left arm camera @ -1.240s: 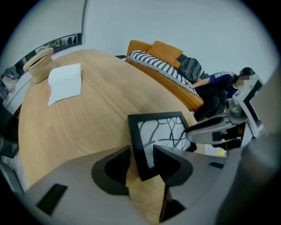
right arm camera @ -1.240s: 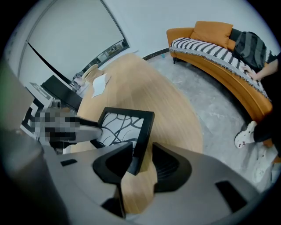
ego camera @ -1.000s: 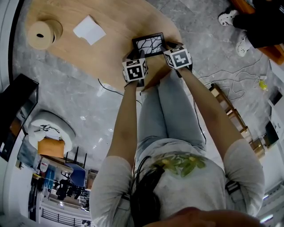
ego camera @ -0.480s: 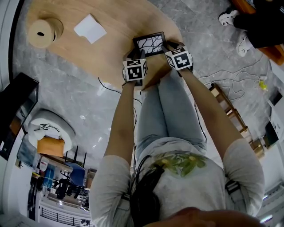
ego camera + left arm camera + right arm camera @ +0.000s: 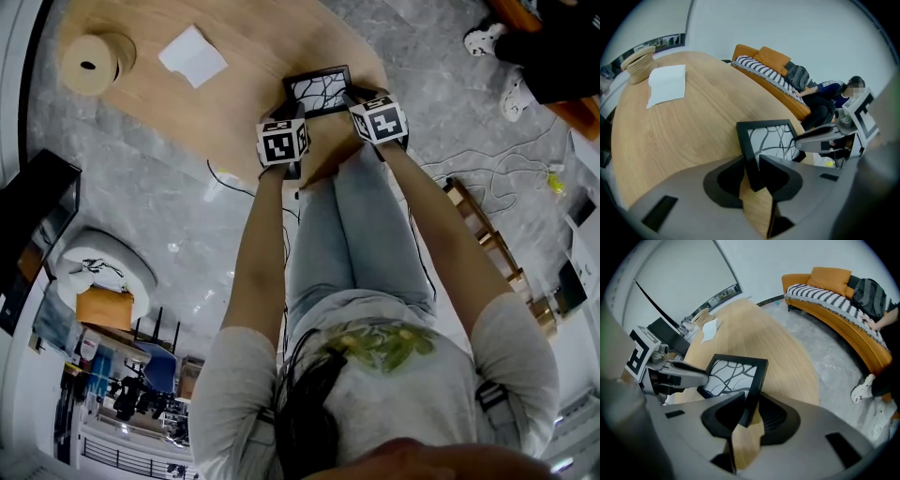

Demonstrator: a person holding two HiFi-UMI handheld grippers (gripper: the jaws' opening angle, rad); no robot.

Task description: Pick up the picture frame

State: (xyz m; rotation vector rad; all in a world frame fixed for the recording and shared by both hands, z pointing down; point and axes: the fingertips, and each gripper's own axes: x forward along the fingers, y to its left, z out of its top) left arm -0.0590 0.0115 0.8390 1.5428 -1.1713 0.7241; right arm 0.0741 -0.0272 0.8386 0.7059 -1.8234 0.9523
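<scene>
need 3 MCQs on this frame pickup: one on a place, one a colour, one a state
1. The white sheet lies: A on the sofa; B on the wooden table; C on the floor.
2. The picture frame has a border that is: A black; B white; C orange.
3. Gripping the picture frame: A one pair only; B neither pair; C left tongs and right tongs.

Answers: B, it rests flat on the tabletop; A, all four bars are black; C, each pair's jaws have just been closing and now clamp a side bar of the frame.
</scene>
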